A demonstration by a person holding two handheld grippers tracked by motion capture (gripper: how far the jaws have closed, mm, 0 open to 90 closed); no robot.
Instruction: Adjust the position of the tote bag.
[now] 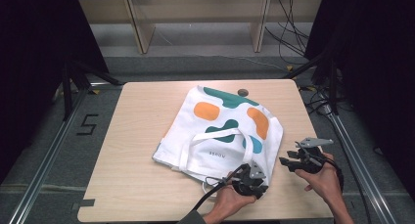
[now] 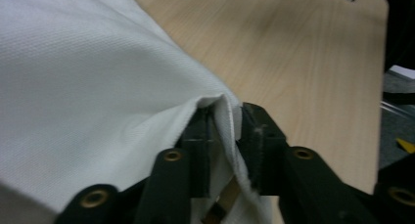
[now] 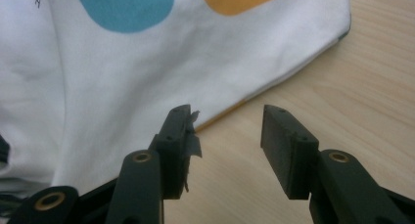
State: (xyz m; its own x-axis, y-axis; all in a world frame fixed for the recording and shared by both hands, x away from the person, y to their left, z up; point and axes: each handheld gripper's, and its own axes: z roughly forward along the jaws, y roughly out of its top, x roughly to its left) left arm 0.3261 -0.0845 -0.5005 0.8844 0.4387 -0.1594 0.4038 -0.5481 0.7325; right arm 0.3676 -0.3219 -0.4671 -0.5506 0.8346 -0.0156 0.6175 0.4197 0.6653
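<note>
A white tote bag [image 1: 220, 131] printed with green, orange and blue blobs lies flat on the wooden table [image 1: 137, 136], its straps [image 1: 210, 138] folded across it. My left gripper [image 1: 250, 171] sits at the bag's near right corner. In the left gripper view a fold of the white cloth [image 2: 88, 87] stands between the jaws of the left gripper [image 2: 228, 131], and a dark gap separates one pad from the cloth. My right gripper [image 1: 288, 158] hovers just right of the bag. Its jaws [image 3: 225, 121] stand apart over bare wood beside the bag's edge [image 3: 122, 53], holding nothing.
A small dark round disc [image 1: 242, 92] lies at the table's far edge by the bag. Bare tabletop [image 1: 122, 185] stretches to the left and front. Metal rails [image 1: 49, 155] run along both sides, and cables [image 1: 313, 101] trail on the floor at the right.
</note>
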